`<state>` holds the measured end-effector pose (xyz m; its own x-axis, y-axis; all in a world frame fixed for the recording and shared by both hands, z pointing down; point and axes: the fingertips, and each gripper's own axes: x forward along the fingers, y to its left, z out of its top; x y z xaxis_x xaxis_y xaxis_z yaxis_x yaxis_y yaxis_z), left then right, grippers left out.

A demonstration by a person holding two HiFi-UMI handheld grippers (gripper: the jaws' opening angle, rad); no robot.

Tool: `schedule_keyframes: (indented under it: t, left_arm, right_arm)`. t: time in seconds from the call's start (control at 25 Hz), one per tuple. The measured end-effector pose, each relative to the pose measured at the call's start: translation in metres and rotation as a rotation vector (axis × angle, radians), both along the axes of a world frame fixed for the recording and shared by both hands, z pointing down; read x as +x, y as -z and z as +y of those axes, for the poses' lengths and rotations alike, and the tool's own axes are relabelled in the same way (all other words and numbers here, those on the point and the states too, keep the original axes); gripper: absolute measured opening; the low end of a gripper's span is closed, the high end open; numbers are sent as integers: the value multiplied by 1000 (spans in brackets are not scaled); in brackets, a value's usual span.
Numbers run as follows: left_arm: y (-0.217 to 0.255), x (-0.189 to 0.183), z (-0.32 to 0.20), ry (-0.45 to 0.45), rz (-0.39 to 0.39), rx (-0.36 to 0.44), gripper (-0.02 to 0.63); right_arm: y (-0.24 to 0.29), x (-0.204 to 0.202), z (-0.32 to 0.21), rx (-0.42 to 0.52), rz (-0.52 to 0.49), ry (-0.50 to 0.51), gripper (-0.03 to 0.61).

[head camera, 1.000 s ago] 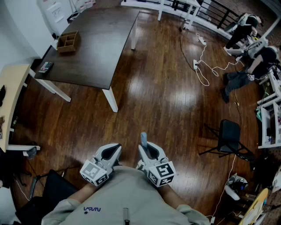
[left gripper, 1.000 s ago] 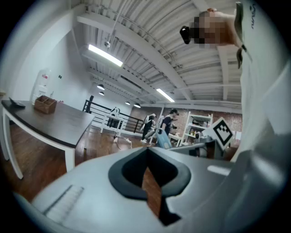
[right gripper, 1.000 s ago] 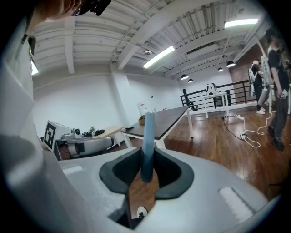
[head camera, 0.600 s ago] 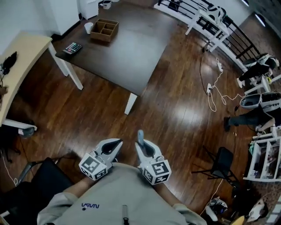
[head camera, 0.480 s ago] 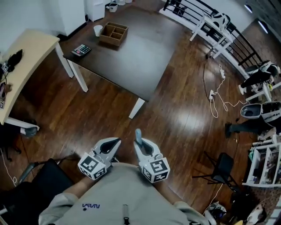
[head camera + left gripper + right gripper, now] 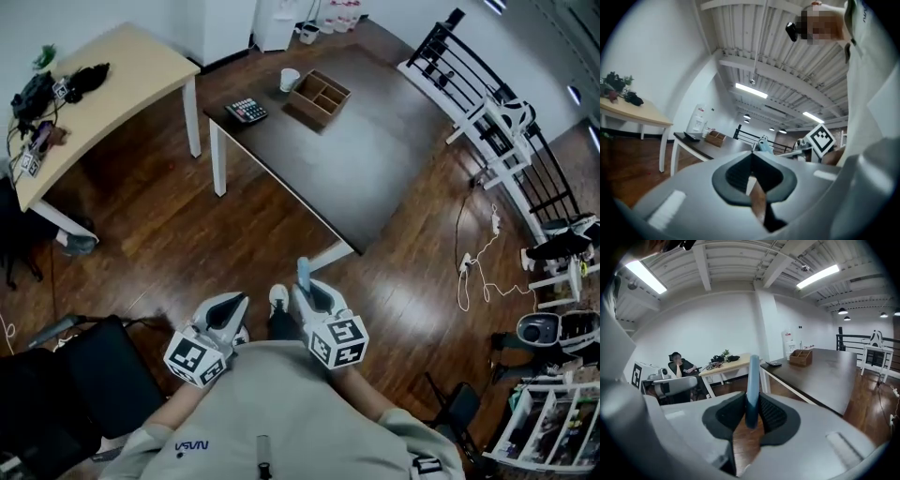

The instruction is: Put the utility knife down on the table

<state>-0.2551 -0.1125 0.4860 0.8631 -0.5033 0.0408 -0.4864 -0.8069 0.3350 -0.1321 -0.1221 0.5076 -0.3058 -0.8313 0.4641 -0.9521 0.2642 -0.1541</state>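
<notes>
Bright strip lights (image 6: 820, 276) overhead throw soft glare on the wood floor (image 6: 422, 281); picture edges bend and darken, and the close foreground blurs.

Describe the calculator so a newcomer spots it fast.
Start at the dark table in the head view. Three things cluster at its far end. The calculator is the flat dark one with rows of keys, left of the white cup and the compartmented wooden box.

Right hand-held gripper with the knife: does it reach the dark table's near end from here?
Probably not yet. The right hand-held gripper, shut on the utility knife, sits short of the dark table's near corner, with open floor between. Nothing stands in the way; a step closer should do.
</notes>
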Motion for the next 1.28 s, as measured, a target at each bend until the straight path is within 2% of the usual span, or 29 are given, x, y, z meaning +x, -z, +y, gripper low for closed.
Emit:
schedule_keyframes:
  t: [0.28,0.48,0.6,0.84,1.0,1.28]
  left_arm:
    - [-17,-35,-46,114,-44,7,0]
    - [-15,-24,-98,134,-75,17,0]
    - [-13,5,-133,70,-100,15,0]
    - [-2,88,-194,-85,-148,39,0]
    - [-10,138,-237,-152,-181,28,0]
    - [-43,212,-282,-323,-295,3,0]
  right_arm:
    - [-23,-9,-63,-3,-30,17,87]
    - [-31,4,-115,2,-57,14,87]
    - [-34,32,-146,1,-78,-42,87]
    - [-38,116,-195,-30,-88,-175,88]
    - [-60,166,-219,-84,-49,-225,89]
    - [-112,234,-233,-229,11,-315,88]
